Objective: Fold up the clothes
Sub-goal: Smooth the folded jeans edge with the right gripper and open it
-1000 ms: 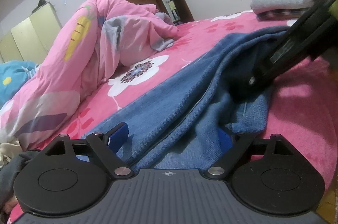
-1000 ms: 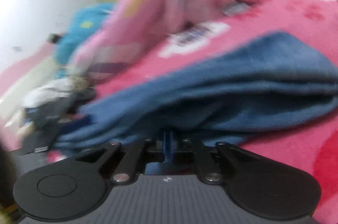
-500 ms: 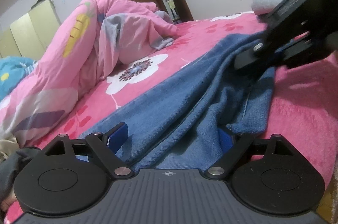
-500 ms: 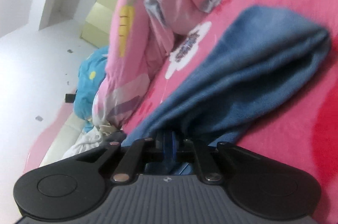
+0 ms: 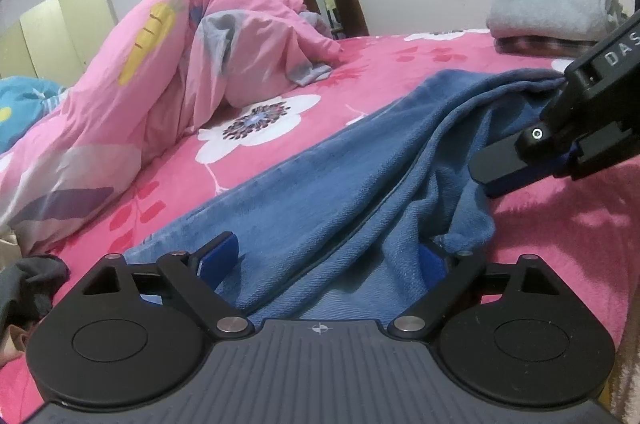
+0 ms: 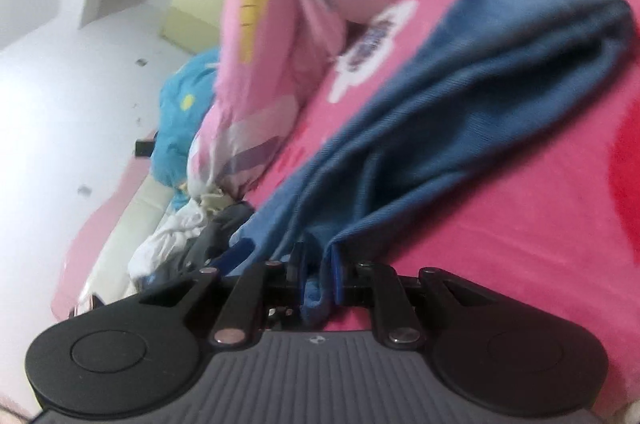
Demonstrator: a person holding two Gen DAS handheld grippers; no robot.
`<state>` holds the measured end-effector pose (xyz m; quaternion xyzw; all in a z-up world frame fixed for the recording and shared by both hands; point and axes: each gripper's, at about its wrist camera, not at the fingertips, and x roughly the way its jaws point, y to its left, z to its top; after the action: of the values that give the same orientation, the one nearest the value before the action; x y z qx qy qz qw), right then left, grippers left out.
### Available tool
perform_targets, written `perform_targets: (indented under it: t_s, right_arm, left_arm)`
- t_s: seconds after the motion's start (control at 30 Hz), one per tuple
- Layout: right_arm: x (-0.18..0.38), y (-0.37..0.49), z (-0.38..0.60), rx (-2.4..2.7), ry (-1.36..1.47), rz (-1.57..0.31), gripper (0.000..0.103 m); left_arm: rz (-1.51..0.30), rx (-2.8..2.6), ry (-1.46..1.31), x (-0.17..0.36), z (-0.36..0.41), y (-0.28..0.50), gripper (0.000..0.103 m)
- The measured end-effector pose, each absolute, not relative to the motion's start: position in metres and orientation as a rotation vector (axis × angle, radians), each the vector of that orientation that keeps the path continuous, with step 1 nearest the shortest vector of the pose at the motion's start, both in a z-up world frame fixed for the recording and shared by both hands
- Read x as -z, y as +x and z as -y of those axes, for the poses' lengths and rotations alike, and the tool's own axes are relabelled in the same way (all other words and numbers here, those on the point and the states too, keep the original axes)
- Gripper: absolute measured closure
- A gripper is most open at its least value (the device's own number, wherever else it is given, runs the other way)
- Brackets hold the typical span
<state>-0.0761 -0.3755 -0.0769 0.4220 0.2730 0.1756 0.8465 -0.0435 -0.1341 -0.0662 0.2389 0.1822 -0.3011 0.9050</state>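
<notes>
Right gripper point(image 6: 316, 270) is opening: the blue pads sat pressed together on the cloth edge 1.0 s and 0.5 s ago; now there's a narrow gap between the fingers, with the edge of the blue garment point(image 6: 472, 96) hanging loosely in it. In the left wrist view the right gripper point(image 5: 532, 164) has shifted from reaching diagonally into the blue garment point(image 5: 320, 176) folds, then up top right, to the right edge, lower, pad tip at the cloth's right border. The garment's right side has slumped. Folded grey towel point(image 5: 552, 8) is now unobstructed. Right wrist view has tilted further, garment now running diagonally to the upper right, frame less blurred than 1.0 s ago.
</notes>
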Motion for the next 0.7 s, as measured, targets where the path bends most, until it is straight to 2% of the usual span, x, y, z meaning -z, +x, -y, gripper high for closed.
perform_targets:
  t_s: [0.1, 0.23, 0.43, 0.57, 0.6, 0.7]
  right_arm:
    - [0.075, -0.078, 0.373, -0.396, 0.892, -0.542, 0.088]
    - [0.077, -0.067, 0.37, -0.357, 0.825, -0.59, 0.089]
    - [0.064, -0.095, 0.382, -0.363, 0.803, -0.539, 0.089]
    - [0.08, -0.093, 0.385, -0.292, 0.781, -0.644, 0.089]
    - [0.085, -0.09, 0.384, -0.283, 0.784, -0.657, 0.092]
    - [0.084, -0.084, 0.381, -0.322, 0.808, -0.588, 0.089]
  left_arm:
    - [-0.376, 0.625, 0.489, 0.064, 0.133, -0.045, 0.012]
    - [-0.372, 0.629, 0.493, 0.062, 0.133, -0.047, 0.012]
    - [-0.405, 0.619, 0.471, 0.061, 0.134, -0.038, 0.011]
    - [-0.42, 0.617, 0.46, 0.06, 0.133, -0.037, 0.011]
    - [-0.419, 0.616, 0.463, 0.06, 0.133, -0.038, 0.011]
    - [-0.413, 0.615, 0.476, 0.059, 0.133, -0.04, 0.011]
